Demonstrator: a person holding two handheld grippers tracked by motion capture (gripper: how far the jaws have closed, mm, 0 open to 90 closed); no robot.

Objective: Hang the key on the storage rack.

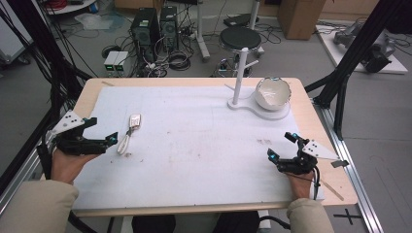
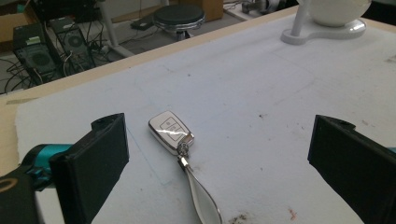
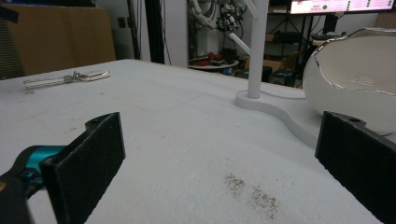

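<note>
Two grippers rest low over one white mat [image 1: 194, 141], each with its two black jaws spread wide and nothing between them. The left gripper [image 1: 103, 131] sits at the mat's left edge, held by one hand [image 1: 68, 165] in a beige sleeve; just beside its jaw tips lies one car key fob [image 2: 170, 131], silver-rimmed and flat on the mat, with one white strap [image 2: 203, 198] trailing from its ring toward the gripper. In the left gripper view the fob lies between the two jaws but farther out, untouched. The right gripper [image 1: 282, 146] is near the mat's right front, well apart from the fob, and points toward one white stand [image 1: 240, 73] with a single upright post and one short peg. On that stand's flat base sits one white bowl [image 1: 272, 93] with a jagged, silver-edged rim, tilted so its opening shows. One round stool [image 1: 239, 39] and two computer towers [image 1: 155, 29] stand on the floor beyond the table [image 1: 87, 97].
</note>
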